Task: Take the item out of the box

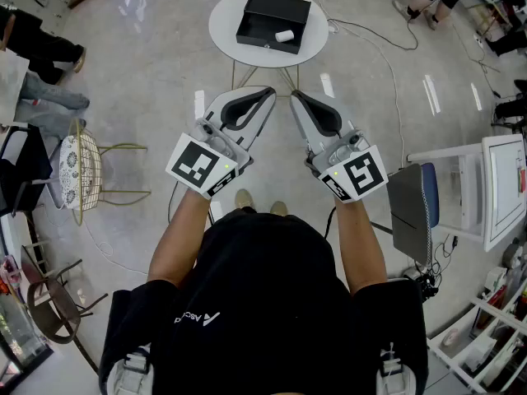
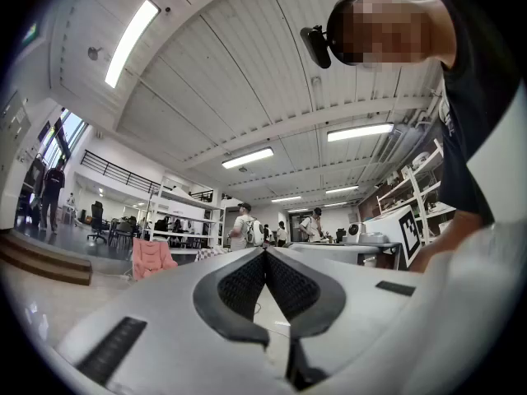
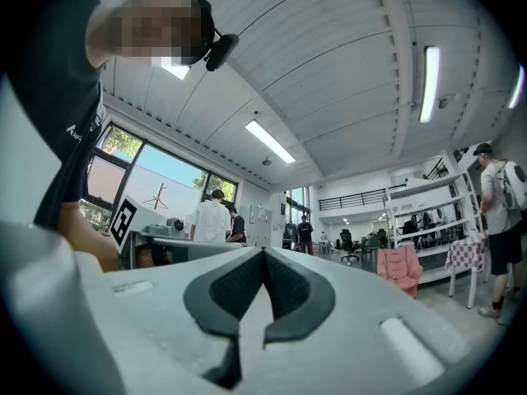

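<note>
A black open box point(image 1: 272, 20) sits on a round white table point(image 1: 226, 23) at the far middle of the head view, with a small white item point(image 1: 284, 35) lying inside it. My left gripper point(image 1: 270, 92) and right gripper point(image 1: 295, 95) are held side by side well short of the table, tips pointing toward it. Both are shut with nothing between the jaws. In the left gripper view the left gripper point(image 2: 264, 252) has its pads meeting at the tip, and in the right gripper view the right gripper point(image 3: 263, 252) shows the same. Both gripper cameras look up at the ceiling and room.
A gold wire chair point(image 1: 82, 171) stands at the left. A white desk and a blue-backed chair point(image 1: 416, 208) are at the right. Cables point(image 1: 387, 52) run over the glossy floor past the table. People stand at the room's edges and in the distance.
</note>
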